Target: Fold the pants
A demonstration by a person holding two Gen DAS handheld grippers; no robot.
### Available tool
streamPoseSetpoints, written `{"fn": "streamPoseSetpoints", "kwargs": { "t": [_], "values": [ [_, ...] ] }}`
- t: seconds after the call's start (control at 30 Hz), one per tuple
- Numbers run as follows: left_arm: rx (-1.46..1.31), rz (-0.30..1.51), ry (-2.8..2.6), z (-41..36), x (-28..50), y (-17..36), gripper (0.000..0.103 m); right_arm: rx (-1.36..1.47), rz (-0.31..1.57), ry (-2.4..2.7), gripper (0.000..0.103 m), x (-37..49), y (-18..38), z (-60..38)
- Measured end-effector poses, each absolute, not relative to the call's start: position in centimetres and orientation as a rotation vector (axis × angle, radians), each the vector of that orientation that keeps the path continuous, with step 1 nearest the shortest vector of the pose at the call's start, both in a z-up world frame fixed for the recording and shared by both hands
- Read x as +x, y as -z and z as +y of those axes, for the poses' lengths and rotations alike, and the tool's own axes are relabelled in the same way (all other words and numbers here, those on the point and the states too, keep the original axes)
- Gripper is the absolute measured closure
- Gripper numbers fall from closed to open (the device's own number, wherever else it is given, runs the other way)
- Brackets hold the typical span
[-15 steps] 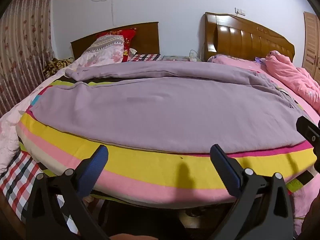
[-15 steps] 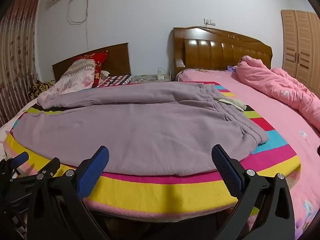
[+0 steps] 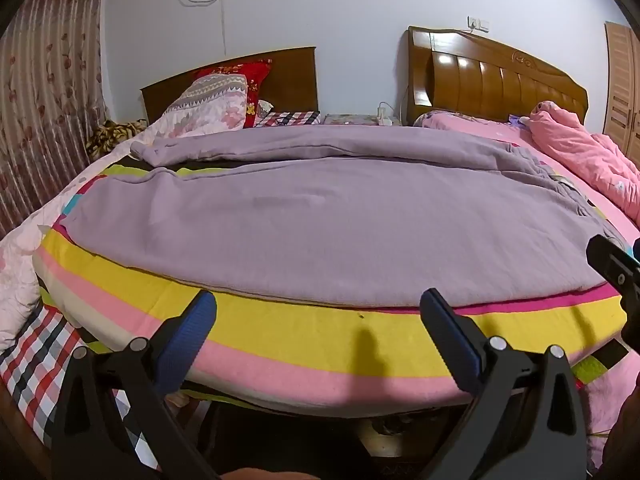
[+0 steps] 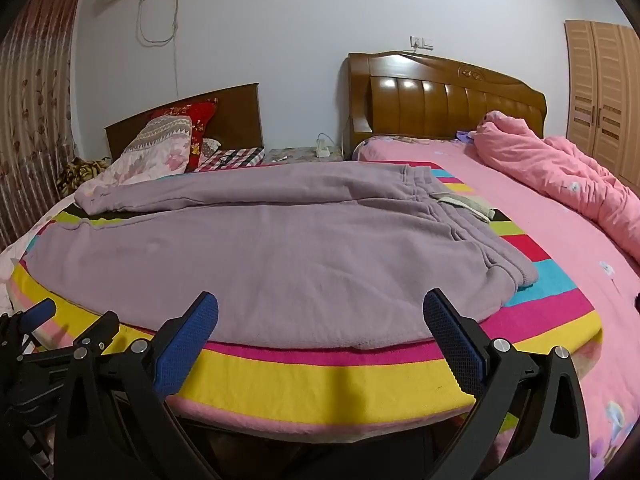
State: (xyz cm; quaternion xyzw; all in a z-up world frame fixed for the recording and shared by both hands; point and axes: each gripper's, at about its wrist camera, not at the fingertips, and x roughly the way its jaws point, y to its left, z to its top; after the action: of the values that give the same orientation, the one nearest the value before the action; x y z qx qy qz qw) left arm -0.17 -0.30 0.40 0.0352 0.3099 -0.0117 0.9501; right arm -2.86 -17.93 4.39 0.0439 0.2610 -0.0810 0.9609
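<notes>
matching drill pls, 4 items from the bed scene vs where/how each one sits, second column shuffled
Items:
1. purple pants
2. striped blanket
3. pink quilt
4. red pillow

Places/states:
A. bunched up on the right side of the bed, near the carved headboard
B. spread flat, waistband to the right
C. leaning against the darker headboard, far left
D. directly under the pants, hanging over the near edge of the bed

Pairs: 1-B, 2-D, 3-A, 4-C
</notes>
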Motion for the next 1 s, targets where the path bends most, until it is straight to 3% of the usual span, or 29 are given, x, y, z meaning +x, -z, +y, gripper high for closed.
{"fn": "streamPoseSetpoints", "kwargs": {
  "t": [1.0],
  "values": [
    [0.073,0.634,0.025,-0.18,-0.11,-0.09,0.001,0.103,0.55,0.157,0.004,-2.48,-3.45,-18.17]
  ]
}}
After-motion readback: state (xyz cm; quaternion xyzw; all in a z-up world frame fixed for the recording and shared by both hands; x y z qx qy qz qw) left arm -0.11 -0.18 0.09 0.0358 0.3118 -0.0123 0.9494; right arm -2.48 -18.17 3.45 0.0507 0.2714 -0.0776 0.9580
